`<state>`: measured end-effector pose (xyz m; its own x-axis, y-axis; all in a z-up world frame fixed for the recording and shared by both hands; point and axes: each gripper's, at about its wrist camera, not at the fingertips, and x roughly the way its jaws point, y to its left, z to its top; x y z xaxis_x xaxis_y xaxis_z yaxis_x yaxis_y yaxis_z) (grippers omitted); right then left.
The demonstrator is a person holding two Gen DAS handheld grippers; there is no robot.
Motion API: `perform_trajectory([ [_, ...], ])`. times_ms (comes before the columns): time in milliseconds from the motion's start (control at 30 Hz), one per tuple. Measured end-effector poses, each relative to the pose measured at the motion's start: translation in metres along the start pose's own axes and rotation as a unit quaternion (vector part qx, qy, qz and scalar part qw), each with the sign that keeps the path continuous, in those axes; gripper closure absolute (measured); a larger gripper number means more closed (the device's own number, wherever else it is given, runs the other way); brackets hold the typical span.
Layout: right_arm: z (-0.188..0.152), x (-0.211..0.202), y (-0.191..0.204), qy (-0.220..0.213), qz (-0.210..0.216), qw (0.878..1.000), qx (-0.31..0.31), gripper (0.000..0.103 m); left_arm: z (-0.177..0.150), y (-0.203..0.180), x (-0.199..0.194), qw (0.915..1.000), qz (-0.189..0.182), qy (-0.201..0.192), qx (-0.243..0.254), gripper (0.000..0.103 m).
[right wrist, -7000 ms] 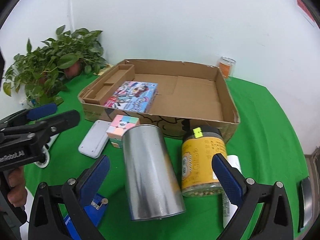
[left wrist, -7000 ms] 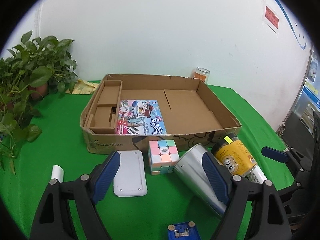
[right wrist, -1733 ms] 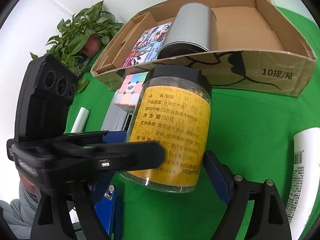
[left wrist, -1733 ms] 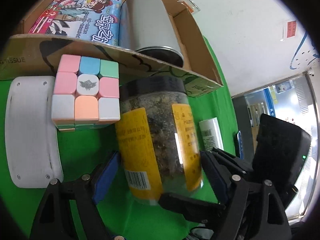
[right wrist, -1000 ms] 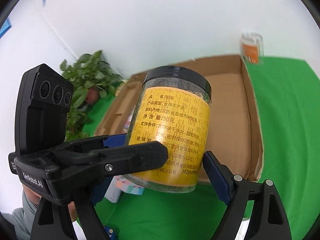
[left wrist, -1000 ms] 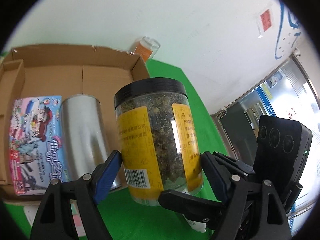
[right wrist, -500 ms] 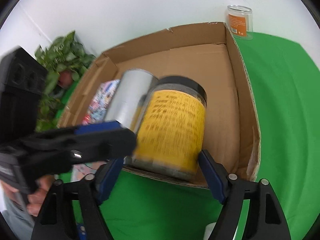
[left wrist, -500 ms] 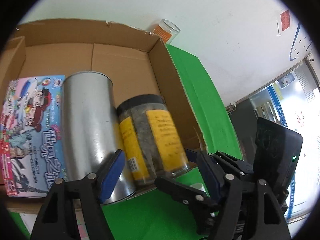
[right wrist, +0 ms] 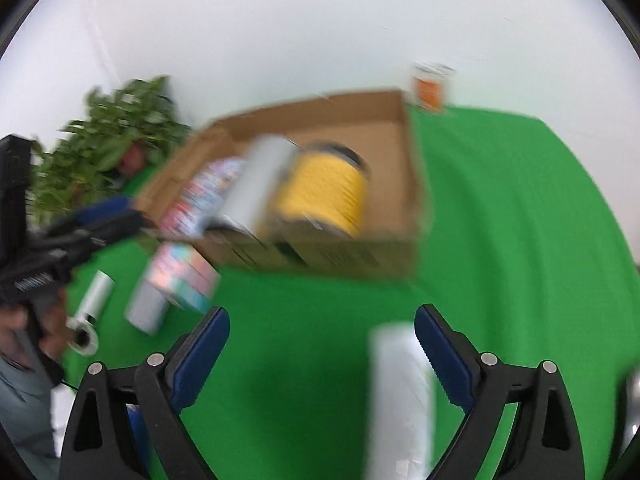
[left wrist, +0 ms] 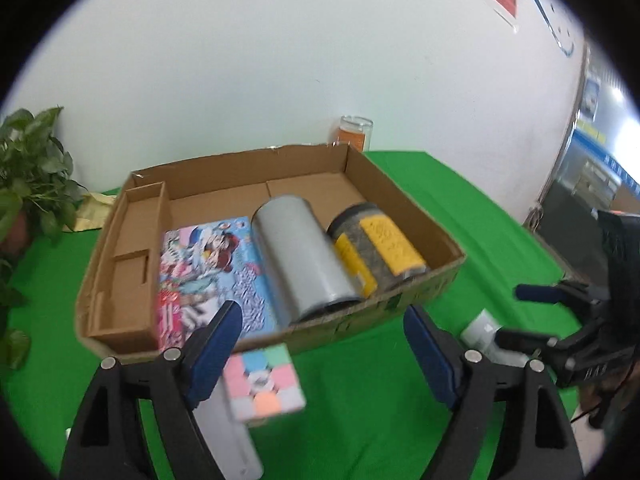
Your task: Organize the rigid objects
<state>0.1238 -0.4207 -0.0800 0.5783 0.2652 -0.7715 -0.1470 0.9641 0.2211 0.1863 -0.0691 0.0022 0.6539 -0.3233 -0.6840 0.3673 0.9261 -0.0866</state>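
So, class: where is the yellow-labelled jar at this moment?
In the left wrist view the yellow-labelled jar lies on its side inside the cardboard box, near its right wall, right beside the silver can.

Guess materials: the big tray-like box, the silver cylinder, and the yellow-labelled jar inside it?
Box: brown corrugated cardboard, matte, folded flaps. Silver cylinder: likely metal tin, dull satin sheen. Jar: clear plastic or glass, can't tell; contents visible, dark lid, yellow paper-like label.
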Motion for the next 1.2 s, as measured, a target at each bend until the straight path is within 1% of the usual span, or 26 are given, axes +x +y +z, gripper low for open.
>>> perform_trajectory([
  [100, -0.035, -0.004, -0.017, 0.045, -0.02, 0.999, 0.016, 0.019, -0.018, -0.003, -0.005, 0.9998, -0.001, 0.016, 0.016, 0.02],
  [200, -0.065, -0.001, -0.013, 0.078, -0.024, 0.997, 0.005, 0.026, -0.029, -0.006, -0.004, 0.9993, -0.021, 0.031, 0.01, 0.02],
  [233, -0.073, 0.001, -0.01, 0.082, -0.041, 0.996, -0.005, 0.033, -0.032, -0.008, -0.004, 0.999, -0.028, 0.033, 0.012, 0.02],
  [267, -0.077, 0.002, -0.007, 0.087, -0.058, 0.994, -0.017, 0.046, -0.034, -0.012, -0.003, 0.9985, -0.037, 0.037, 0.016, 0.02],
  [300, -0.08, 0.002, -0.003, 0.094, -0.073, 0.992, -0.034, 0.054, -0.035, -0.015, -0.001, 0.9978, -0.048, 0.042, 0.021, 0.02],
  [333, -0.08, 0.001, -0.001, 0.095, -0.071, 0.992, -0.039, 0.06, -0.034, -0.019, 0.0, 0.9968, -0.06, 0.046, 0.026, 0.02],
  [400, -0.08, -0.004, 0.006, 0.088, -0.041, 0.994, -0.046, 0.063, -0.031, -0.026, 0.003, 0.9953, -0.074, 0.051, 0.035, 0.02],
  [433, -0.08, -0.006, 0.018, 0.08, -0.029, 0.993, -0.076, 0.066, -0.029, -0.031, 0.004, 0.9941, -0.084, 0.052, 0.046, 0.02],
  [500, -0.083, -0.012, 0.042, 0.06, 0.01, 0.987, -0.148, 0.075, -0.028, -0.039, 0.005, 0.9912, -0.104, 0.056, 0.061, 0.02],
  [533, -0.083, -0.017, 0.05, 0.053, 0.063, 0.979, -0.186, 0.082, -0.027, -0.043, 0.009, 0.9886, -0.118, 0.063, 0.068, 0.02],
  [567, -0.087, -0.024, 0.06, 0.046, 0.117, 0.965, -0.231, 0.084, -0.027, -0.047, 0.012, 0.9865, -0.129, 0.072, 0.071, 0.02],
  [600, -0.091, -0.025, 0.066, 0.042, 0.122, 0.958, -0.256, 0.084, -0.028, -0.049, 0.019, 0.9831, -0.146, 0.085, 0.072, 0.021],
  [633, -0.094, -0.023, 0.069, 0.045, 0.1, 0.952, -0.284, 0.084, -0.029, -0.05, 0.024, 0.981, -0.156, 0.094, 0.067, 0.022],
  [667, -0.095, -0.02, 0.068, 0.049, 0.075, 0.951, -0.295, 0.081, -0.031, -0.05, 0.032, 0.9779, -0.17, 0.11, 0.054, 0.022],
  [700, -0.091, -0.015, 0.059, 0.063, 0.048, 0.956, -0.284, 0.08, -0.034, -0.049, 0.04, 0.9746, -0.181, 0.124, 0.044, 0.023],
  [733, -0.088, -0.013, 0.05, 0.074, 0.039, 0.961, -0.263, 0.08, -0.036, -0.049, 0.049, 0.9694, -0.199, 0.14, 0.033, 0.023],
  [800, -0.082, -0.013, 0.03, 0.091, 0.033, 0.975, -0.201, 0.077, -0.038, -0.05, 0.059, 0.9652, -0.215, 0.147, 0.021, 0.023],
  [833, -0.081, -0.015, 0.024, 0.092, 0.04, 0.978, -0.181, 0.069, -0.038, -0.051, 0.065, 0.9642, -0.218, 0.15, 0.017, 0.024],
  [867, -0.082, -0.02, 0.022, 0.092, 0.053, 0.981, -0.164, 0.057, -0.038, -0.052, 0.072, 0.9645, -0.214, 0.154, 0.02, 0.025],
  [900, -0.086, -0.026, 0.023, 0.089, 0.074, 0.982, -0.148, 0.051, -0.038, -0.054, 0.079, 0.9661, -0.2, 0.16, 0.027, 0.029],
  [933, -0.089, -0.031, 0.026, 0.085, 0.089, 0.983, -0.137, 0.04, -0.039, -0.055, 0.089, 0.9677, -0.173, 0.179, 0.037, 0.038],
  [967, -0.091, -0.035, 0.031, 0.081, 0.101, 0.984, -0.126, 0.033, -0.04, -0.054, 0.096, 0.9674, -0.158, 0.194, 0.04, 0.042],
  [1000, -0.094, -0.04, 0.039, 0.075, 0.123, 0.984, -0.105, 0.032, -0.043, -0.052, 0.102, 0.9656, -0.149, 0.21, 0.038, 0.045],
  [1067, -0.097, -0.041, 0.052, 0.072, 0.155, 0.983, -0.07, 0.032, -0.046, -0.046, 0.104, 0.9617, -0.16, 0.222, 0.023, 0.045],
  [1100, -0.096, -0.038, 0.06, 0.071, 0.167, 0.982, -0.051, 0.032, -0.046, -0.044, 0.103, 0.9614, -0.163, 0.221, 0.019, 0.045],
  [1200, -0.085, -0.028, 0.091, 0.06, 0.177, 0.982, -0.035, 0.032, -0.041, -0.036, 0.092, 0.9641, -0.163, 0.209, 0.014, 0.045],
])
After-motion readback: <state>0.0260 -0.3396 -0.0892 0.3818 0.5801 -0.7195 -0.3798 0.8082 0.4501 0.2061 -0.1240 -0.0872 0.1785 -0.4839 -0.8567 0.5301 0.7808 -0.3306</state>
